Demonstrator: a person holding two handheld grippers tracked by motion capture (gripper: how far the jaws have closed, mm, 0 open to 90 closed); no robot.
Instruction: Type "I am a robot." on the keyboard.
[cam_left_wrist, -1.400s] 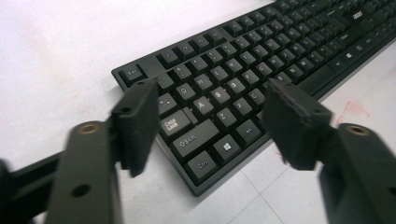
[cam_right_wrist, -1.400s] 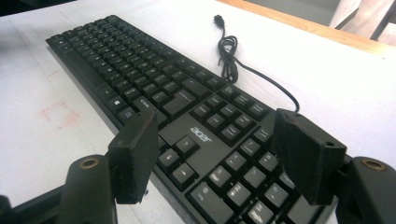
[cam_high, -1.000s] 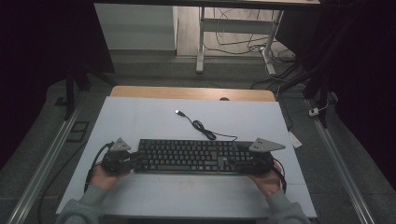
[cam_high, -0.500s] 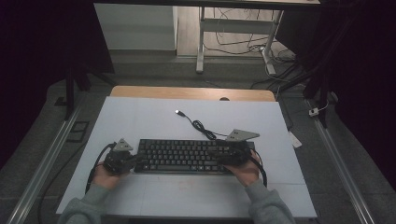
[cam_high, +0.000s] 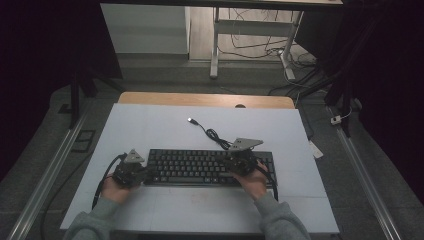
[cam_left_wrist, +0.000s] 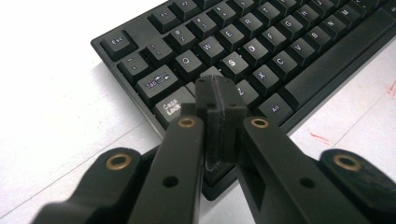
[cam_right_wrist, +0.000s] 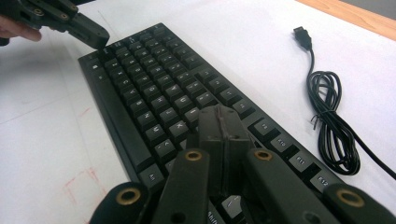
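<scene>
Now | left gripper (cam_left_wrist: 219, 100): jaws closed tight, holding nothing, tip over the A key | keyboard (cam_high: 210, 167): flat on white table (cam_high: 150, 125), between both grippers | right gripper (cam_right_wrist: 223, 122): jaws just closed, holding nothing | tip: press one key gently, straight down.

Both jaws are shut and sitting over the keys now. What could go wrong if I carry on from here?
1. The left gripper sits between Caps Lock and the letter keys; its wide tip could press two keys at once.
2. The right gripper hides the keys under it, so aiming is guesswork.
3. The keyboard lies loose on the white table, so a slanted push might slide it towards its coiled cable.
</scene>
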